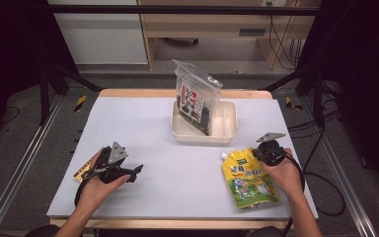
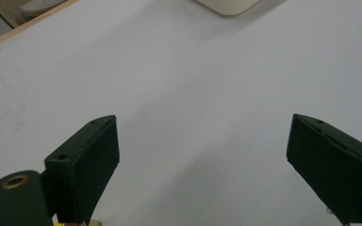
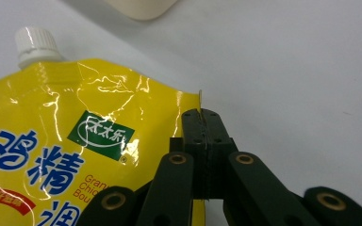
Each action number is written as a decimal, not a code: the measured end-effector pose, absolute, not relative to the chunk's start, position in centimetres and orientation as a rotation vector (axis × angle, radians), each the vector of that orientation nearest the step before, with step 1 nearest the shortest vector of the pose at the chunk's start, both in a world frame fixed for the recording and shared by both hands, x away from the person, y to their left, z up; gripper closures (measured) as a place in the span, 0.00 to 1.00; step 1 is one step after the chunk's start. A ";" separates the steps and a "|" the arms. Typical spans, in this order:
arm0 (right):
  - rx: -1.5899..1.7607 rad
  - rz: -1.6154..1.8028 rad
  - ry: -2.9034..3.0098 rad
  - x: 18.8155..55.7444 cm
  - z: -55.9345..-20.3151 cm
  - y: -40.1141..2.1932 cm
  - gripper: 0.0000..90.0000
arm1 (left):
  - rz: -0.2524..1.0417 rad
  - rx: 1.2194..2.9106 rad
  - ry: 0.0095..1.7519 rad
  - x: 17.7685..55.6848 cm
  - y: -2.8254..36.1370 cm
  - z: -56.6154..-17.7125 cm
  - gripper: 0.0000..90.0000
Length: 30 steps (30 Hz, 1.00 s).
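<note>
Right claw (image 3: 201, 123) clamped tight on yellow pouch's (image 1: 249, 180) edge; lying flat lengthwise, white cap (image 3: 35, 43) pointing away toward tub (image 1: 227, 129).

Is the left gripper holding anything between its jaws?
No: in the left gripper view the left gripper stands wide open over the bare table.

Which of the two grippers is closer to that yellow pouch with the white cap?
Right. The right gripper is clamped on the yellow pouch at its edge; the left gripper rests open far across the table.
</note>
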State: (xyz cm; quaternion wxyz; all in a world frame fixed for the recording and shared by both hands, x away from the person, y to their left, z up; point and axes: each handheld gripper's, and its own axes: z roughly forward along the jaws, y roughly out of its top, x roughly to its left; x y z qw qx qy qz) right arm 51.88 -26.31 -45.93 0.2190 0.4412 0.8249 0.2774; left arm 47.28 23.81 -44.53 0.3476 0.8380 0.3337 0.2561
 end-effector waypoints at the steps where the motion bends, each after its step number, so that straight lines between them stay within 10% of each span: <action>1: 1.226 0.782 2.273 51.7 -45.7 -26.3 1.00 | 0.664 2.174 0.865 47.3 23.8 -44.5 0.11; 30: 1.055 1.017 2.148 48.3 -38.1 -24.9 1.00 | 0.665 2.174 0.865 47.3 23.8 -44.5 0.11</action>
